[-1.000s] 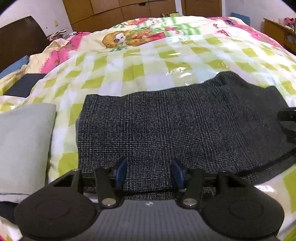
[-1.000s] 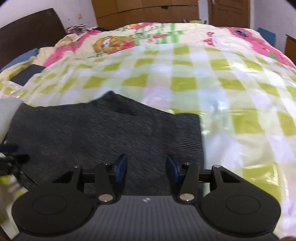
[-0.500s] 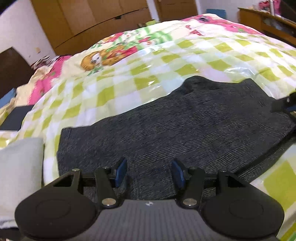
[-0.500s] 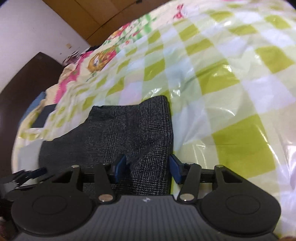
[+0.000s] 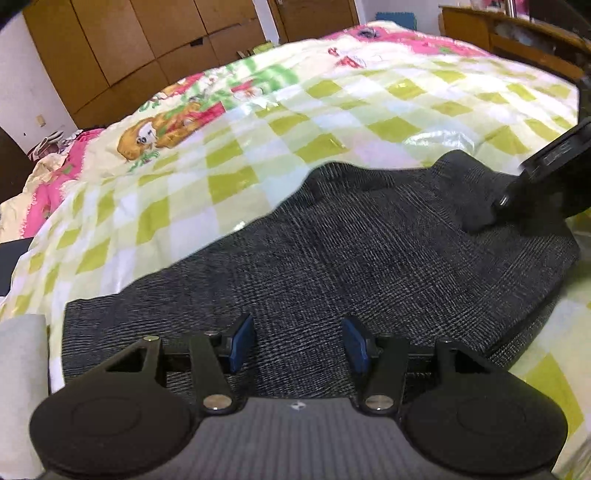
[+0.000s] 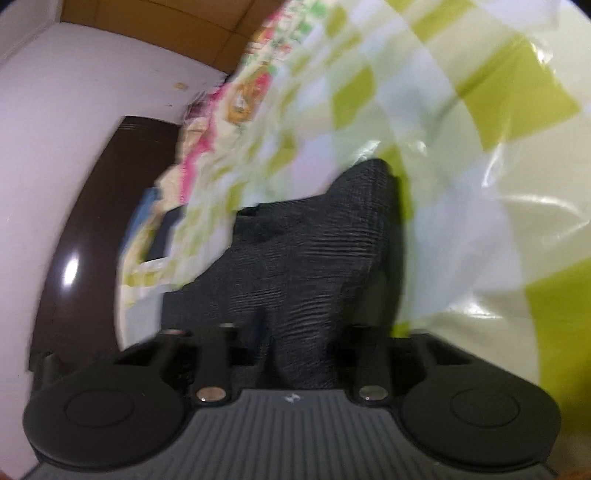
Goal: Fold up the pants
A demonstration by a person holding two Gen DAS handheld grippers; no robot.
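Dark grey checked pants [image 5: 369, 251] lie folded flat across the green-and-white checked bed cover [image 5: 258, 155]. My left gripper [image 5: 299, 345] hovers over the near left part of the pants, its blue pads apart and nothing between them. At the right side my right gripper [image 5: 495, 210] bites into the far right corner of the pants. In the blurred, rolled right wrist view the pants [image 6: 314, 258] bunch up between the fingers of my right gripper [image 6: 299, 347]; its jaws are closing on that cloth and the pads are hidden by it.
A pale grey folded cloth [image 5: 22, 369] lies at the near left beside the pants. A cartoon-print quilt [image 5: 166, 125] covers the far bed. Wooden wardrobes [image 5: 129, 48] stand behind, a wooden desk [image 5: 498, 33] at the far right, a dark headboard [image 6: 85, 221] on the left.
The right gripper dropped to the pants' right corner, rolled over and closed on the cloth, lifting a bunch. The left gripper slid right over the pants and stayed open.
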